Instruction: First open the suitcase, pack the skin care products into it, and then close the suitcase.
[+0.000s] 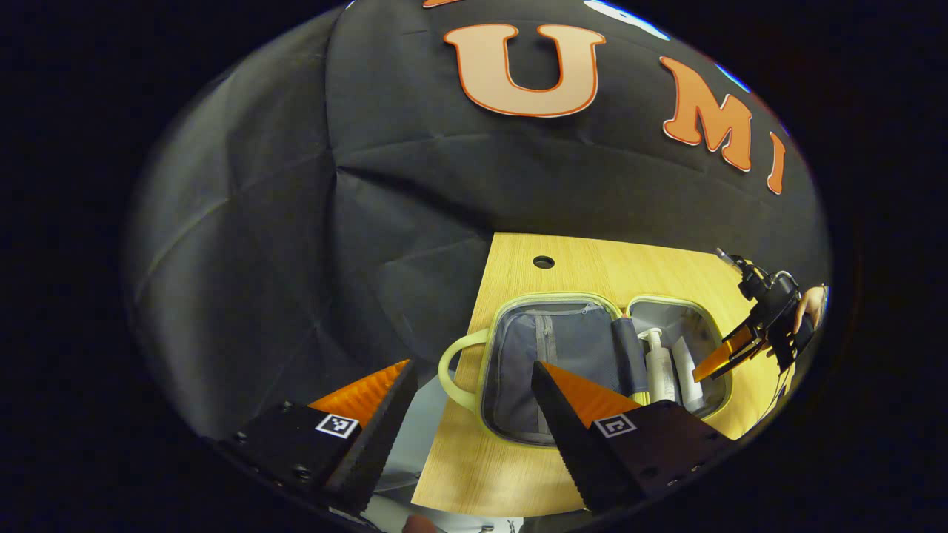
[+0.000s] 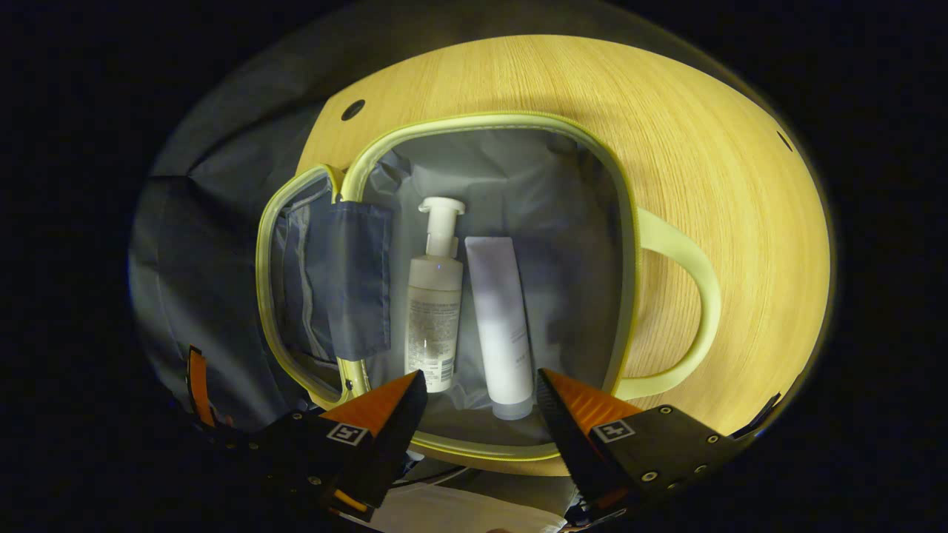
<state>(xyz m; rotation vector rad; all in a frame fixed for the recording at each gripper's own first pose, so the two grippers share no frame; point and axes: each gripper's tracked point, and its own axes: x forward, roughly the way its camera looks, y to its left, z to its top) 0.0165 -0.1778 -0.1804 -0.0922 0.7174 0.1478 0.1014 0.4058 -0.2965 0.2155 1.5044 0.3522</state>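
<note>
A small pale-green suitcase (image 2: pixel 626 244) lies open flat on the wooden table (image 2: pixel 726 178), both grey-lined halves up. In one half lie a white pump bottle (image 2: pixel 435 296) and a white tube (image 2: pixel 502 318), side by side. My right gripper (image 2: pixel 481 381) hovers open just above that half's near rim, empty. In the left gripper view the suitcase (image 1: pixel 552 300) sits ahead, with the bottle (image 1: pixel 659 366) in its right half. My left gripper (image 1: pixel 472 370) is open and empty near the suitcase's handle (image 1: pixel 452 366). The right gripper (image 1: pixel 722 359) shows over the far half, held by a hand.
The table (image 1: pixel 592 263) has a round hole (image 1: pixel 543 262) near its far edge and another hole (image 2: pixel 352 109) seen from the right gripper view. The black cloth wall stands behind it. Bare wood surrounds the suitcase, and its second handle (image 2: pixel 685 296) loops outward.
</note>
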